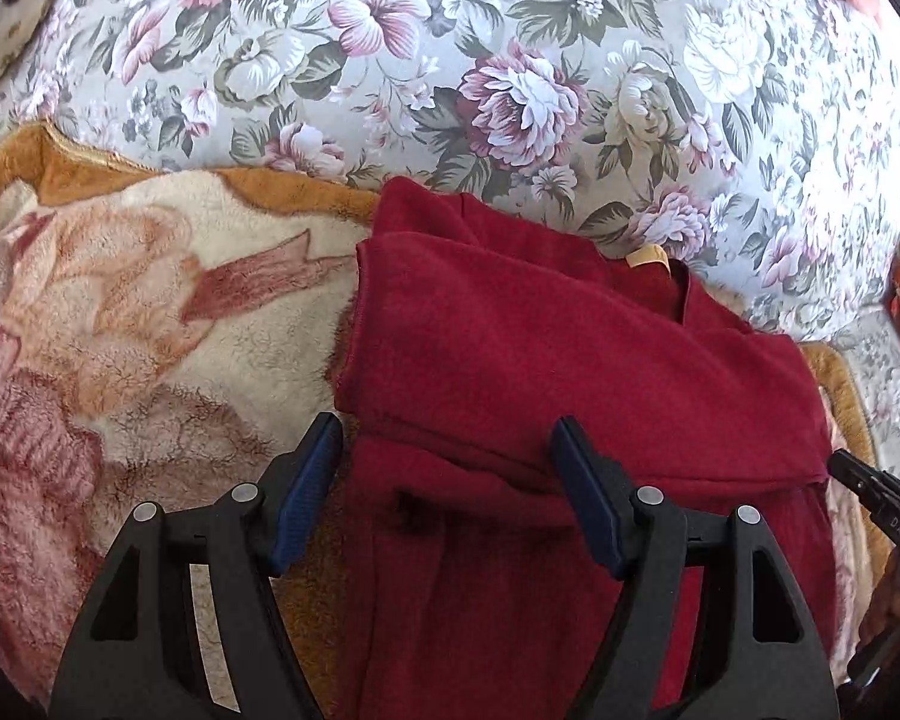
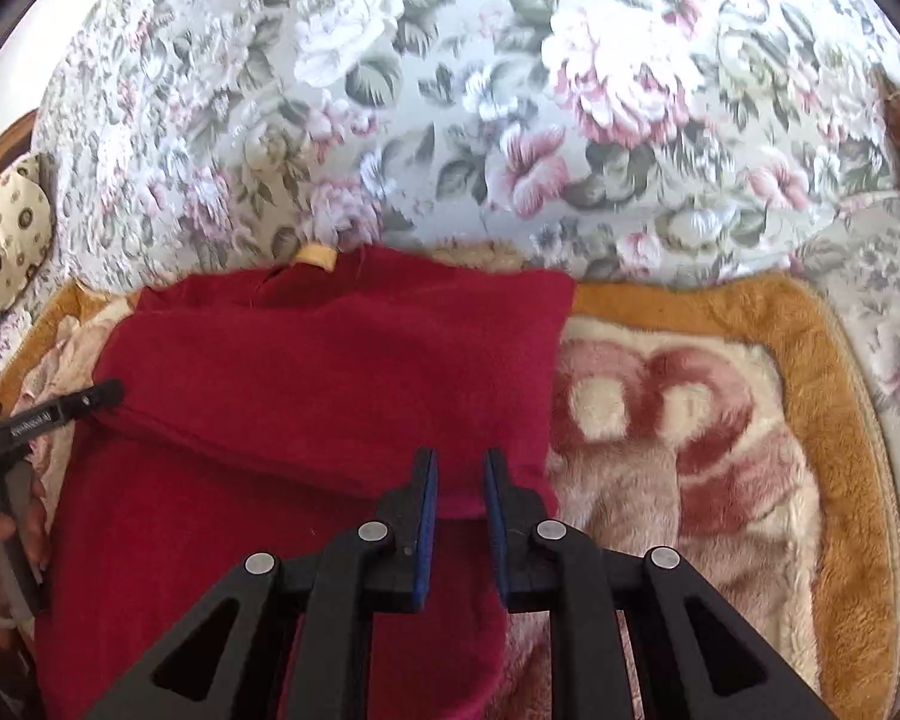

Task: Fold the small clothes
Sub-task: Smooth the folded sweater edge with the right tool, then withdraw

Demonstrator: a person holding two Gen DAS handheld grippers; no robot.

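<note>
A dark red fleece garment (image 1: pixel 570 360) lies partly folded on a plush blanket, its neck with a yellow label (image 1: pixel 648 257) at the far side. It also shows in the right wrist view (image 2: pixel 330 372). My left gripper (image 1: pixel 450 444) is open wide over the garment's left edge, fingers astride a fold. My right gripper (image 2: pixel 461 468) has its jaws close together around a ridge of the red cloth near the garment's right edge. The right gripper's tip shows in the left wrist view (image 1: pixel 858 480), and the left gripper shows in the right wrist view (image 2: pixel 60 414).
A cream, pink and orange plush blanket (image 1: pixel 150 312) lies under the garment; it also shows in the right wrist view (image 2: pixel 690 420). A floral sheet (image 1: pixel 450 60) covers the surface beyond. A patterned cushion (image 2: pixel 6 240) sits at the far left.
</note>
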